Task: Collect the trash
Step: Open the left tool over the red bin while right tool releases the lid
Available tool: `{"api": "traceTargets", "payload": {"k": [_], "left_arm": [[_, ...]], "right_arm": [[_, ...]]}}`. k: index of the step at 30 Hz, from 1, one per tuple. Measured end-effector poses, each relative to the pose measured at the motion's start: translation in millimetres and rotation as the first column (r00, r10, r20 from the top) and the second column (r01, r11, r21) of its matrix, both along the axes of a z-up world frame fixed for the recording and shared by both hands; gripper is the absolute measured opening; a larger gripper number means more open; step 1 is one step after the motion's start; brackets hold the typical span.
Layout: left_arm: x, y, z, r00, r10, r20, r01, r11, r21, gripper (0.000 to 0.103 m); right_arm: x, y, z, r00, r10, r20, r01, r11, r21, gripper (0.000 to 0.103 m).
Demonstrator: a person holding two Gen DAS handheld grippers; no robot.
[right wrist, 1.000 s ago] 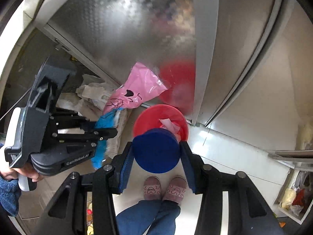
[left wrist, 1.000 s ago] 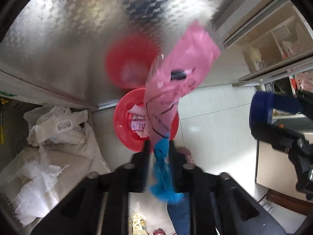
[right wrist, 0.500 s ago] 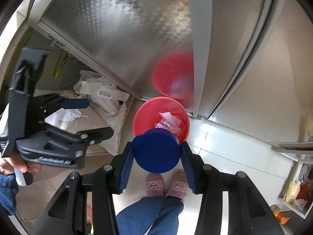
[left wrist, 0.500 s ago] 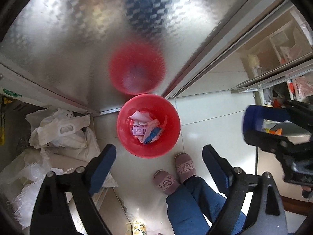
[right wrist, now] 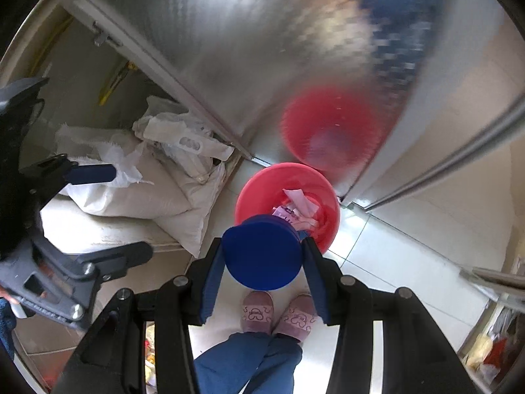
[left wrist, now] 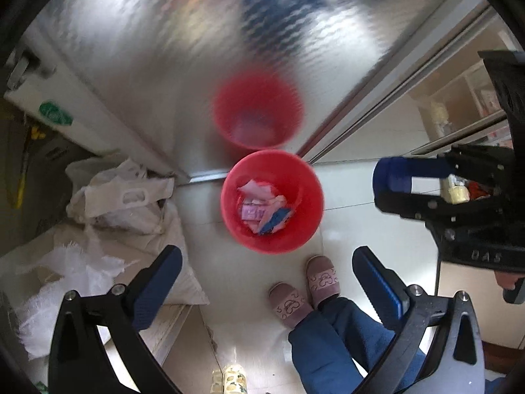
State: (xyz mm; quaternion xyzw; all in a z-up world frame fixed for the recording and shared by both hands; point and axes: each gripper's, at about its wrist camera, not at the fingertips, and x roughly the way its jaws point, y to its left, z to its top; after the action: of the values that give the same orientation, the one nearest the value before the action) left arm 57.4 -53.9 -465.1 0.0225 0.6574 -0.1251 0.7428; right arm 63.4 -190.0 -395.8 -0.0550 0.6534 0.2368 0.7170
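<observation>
left wrist: looks steeply down | right wrist: likewise, perhaps closer | shared: red bin (left wrist: 272,202) (right wrist: 259,190), slippers (left wrist: 305,290) (right wrist: 277,315)

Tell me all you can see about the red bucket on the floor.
The red bucket is round, of smooth glossy plastic as it looks, standing upright and open on pale floor tiles. It sits close to a shiny patterned metal panel, which mirrors it as a blurred red shape. Inside lie crumpled wrappers, pink, white and blue. Neither gripper touches it.

Bright, soft daylight throughout. Glare patches on the metal door (left wrist: 183,49) and the floor tiles (right wrist: 357,229). Smeared by motion blur toward the top; bowed, black-vignetted fisheye edges.
</observation>
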Motion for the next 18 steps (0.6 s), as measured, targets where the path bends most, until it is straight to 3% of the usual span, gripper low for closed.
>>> {"api": "traceTargets", "payload": {"k": [5,15,17,18], "left_arm": [[-4,19,-6,0.997,0.072,-0.029,-0.073,0.997,-0.033,0.103],[-20,26,-21,0.994,0.083,-0.076,-0.085,0.996,-0.037,0.103],[-20,27,-18,0.994,0.083,-0.075,-0.087,0.995,-0.043,0.103],[-20,27,-17,0.994,0.083,-0.072,-0.086,0.995,-0.042,0.103]], "right_arm": [[7,9,-19,0.999,0.032,0.007,-0.032,0.999,-0.027,0.045],[11,29,-38,0.992,0.125,-0.002,-0.125,0.991,-0.055,0.045],[11,30,-41,0.990,0.142,-0.011,-0.142,0.988,-0.054,0.050],[10,30,-41,0.989,0.146,-0.006,-0.146,0.988,-0.050,0.061]]}}
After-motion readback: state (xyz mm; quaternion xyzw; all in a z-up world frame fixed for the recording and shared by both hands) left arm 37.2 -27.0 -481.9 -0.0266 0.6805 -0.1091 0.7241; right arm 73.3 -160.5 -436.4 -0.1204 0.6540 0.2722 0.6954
